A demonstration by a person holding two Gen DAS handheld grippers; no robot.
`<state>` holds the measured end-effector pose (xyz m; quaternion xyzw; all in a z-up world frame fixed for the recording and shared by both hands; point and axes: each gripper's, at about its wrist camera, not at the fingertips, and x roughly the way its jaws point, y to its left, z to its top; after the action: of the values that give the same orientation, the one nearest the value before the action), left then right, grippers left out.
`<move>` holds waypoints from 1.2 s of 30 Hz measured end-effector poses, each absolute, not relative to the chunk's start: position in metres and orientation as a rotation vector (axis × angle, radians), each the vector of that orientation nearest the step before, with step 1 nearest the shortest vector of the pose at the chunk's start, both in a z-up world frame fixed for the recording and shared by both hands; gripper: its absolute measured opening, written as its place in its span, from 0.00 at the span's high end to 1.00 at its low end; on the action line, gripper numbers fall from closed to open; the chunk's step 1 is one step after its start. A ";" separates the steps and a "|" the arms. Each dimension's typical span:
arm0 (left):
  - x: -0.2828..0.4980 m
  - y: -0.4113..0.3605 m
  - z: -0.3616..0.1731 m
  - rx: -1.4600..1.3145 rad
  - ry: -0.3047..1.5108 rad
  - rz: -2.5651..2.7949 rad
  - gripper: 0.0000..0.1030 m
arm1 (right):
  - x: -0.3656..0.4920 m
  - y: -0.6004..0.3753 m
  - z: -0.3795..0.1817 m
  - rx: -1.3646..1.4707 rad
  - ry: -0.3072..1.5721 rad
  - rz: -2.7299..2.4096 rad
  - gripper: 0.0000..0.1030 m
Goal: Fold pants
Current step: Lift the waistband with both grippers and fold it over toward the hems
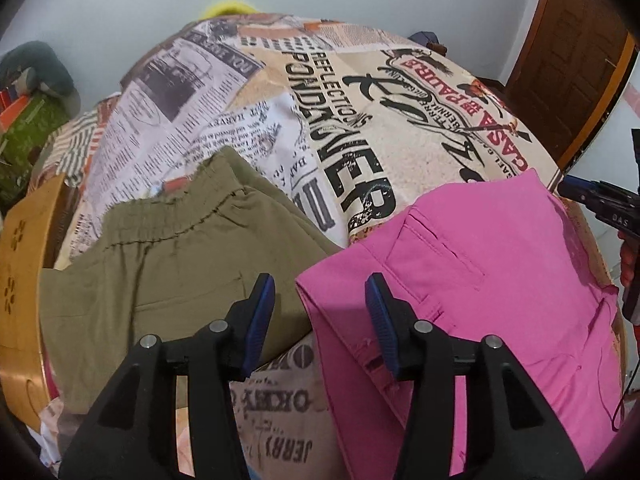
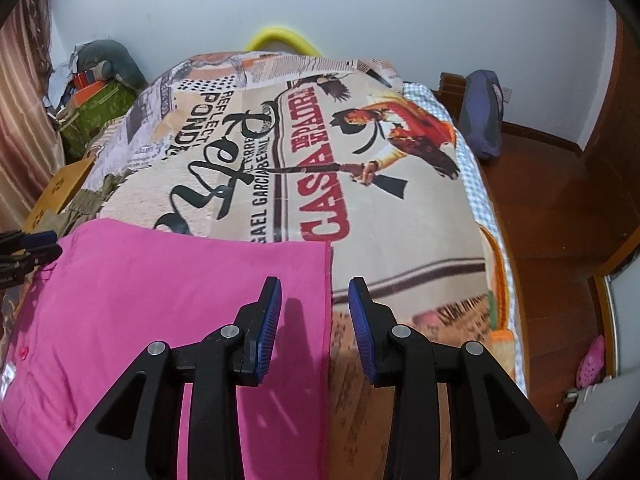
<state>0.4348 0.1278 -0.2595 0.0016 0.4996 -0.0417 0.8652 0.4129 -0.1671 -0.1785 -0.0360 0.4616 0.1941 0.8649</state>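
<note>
Pink pants [image 1: 472, 288] lie folded flat on the printed bedspread [image 1: 360, 92]. In the left wrist view my left gripper [image 1: 320, 300] is open and empty, over the pants' left edge near the waistband and back pocket. In the right wrist view the pink pants [image 2: 168, 300] fill the lower left. My right gripper [image 2: 314, 304] is open and empty, straddling the pants' right edge. The right gripper also shows at the right edge of the left wrist view [image 1: 600, 200], and the left gripper at the left edge of the right wrist view [image 2: 36, 248].
Olive green pants [image 1: 172, 248] lie folded left of the pink ones. A wooden board [image 1: 24, 280] borders the bed's left side. Clutter with a green box [image 2: 100, 108] sits far left. A blue bag [image 2: 482, 112] and wooden floor [image 2: 560, 208] are right of the bed.
</note>
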 end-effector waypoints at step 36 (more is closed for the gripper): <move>0.445 0.125 -0.194 0.041 0.939 -0.066 0.94 | 0.434 -0.151 -0.121 -0.092 0.798 0.390 0.97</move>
<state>0.4445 0.1254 -0.1937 0.0197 0.4521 -0.0316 0.8912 0.4339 -0.1511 -0.1209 -0.0446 0.3857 0.1885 0.9021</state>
